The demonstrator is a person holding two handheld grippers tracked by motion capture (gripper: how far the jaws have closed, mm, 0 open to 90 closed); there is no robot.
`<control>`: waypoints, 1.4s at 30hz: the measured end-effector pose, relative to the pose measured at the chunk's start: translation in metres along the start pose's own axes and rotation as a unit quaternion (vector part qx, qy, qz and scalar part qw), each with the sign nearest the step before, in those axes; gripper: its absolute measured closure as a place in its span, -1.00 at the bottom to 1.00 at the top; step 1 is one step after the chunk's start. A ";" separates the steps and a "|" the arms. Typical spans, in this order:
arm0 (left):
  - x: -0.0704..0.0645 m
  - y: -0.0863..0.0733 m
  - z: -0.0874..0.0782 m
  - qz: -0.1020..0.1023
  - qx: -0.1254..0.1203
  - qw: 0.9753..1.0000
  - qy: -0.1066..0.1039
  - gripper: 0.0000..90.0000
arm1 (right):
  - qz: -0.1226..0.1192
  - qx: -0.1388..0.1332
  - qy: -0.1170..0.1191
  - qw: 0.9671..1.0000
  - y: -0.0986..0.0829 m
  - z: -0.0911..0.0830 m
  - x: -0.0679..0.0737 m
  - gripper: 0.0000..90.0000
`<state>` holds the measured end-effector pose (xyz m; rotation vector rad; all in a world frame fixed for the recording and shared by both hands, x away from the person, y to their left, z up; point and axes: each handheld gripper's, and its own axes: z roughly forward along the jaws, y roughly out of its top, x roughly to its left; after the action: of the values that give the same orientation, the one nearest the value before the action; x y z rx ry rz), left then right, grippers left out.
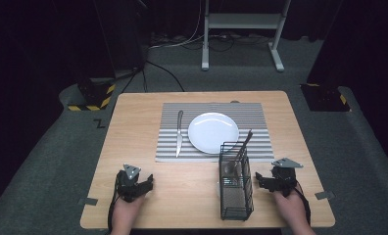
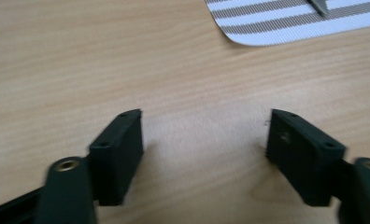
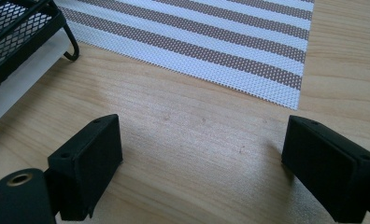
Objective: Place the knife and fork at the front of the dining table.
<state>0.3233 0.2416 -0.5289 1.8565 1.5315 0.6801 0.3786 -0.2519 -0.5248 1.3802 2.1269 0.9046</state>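
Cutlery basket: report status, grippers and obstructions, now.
Left gripper and right gripper open, empty, low over the table. Cutlery basket upright beside right gripper, utensils inside. Nothing between them.

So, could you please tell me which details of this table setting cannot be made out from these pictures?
- High view: the utensils in the black wire-mesh caddy are too small and masked by mesh; their type is unclear.
- Left gripper view: the frame edge cuts off the grey-and-white striped placemat and a metal tip on it.
- Right gripper view: the caddy is cropped at the corner, contents hidden.
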 end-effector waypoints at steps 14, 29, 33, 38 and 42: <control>-0.003 0.000 0.001 0.008 0.012 1.000 -0.010 -0.79 | -0.028 -0.053 0.000 0.998 0.000 -0.016 0.006 -0.69; -0.003 0.001 0.002 0.013 0.016 1.000 -0.015 -0.84 | -0.021 -0.214 0.039 0.976 0.029 -0.079 0.027 -0.40; -0.003 0.001 0.002 0.013 0.016 1.000 -0.016 -0.84 | -0.029 -0.237 0.040 0.970 0.036 -0.084 0.033 -0.15; -0.003 0.001 0.002 0.013 0.016 1.000 -0.016 -0.84 | -0.023 -0.260 0.053 0.964 0.053 -0.087 0.039 0.06; -0.003 0.001 0.002 0.013 0.016 1.000 -0.015 -0.84 | -0.021 -0.275 0.061 0.959 0.070 -0.085 0.045 0.18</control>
<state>0.3247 0.2385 -0.5298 1.9047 1.5097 0.6391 0.3474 -0.2148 -0.4160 1.0076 1.7763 1.4580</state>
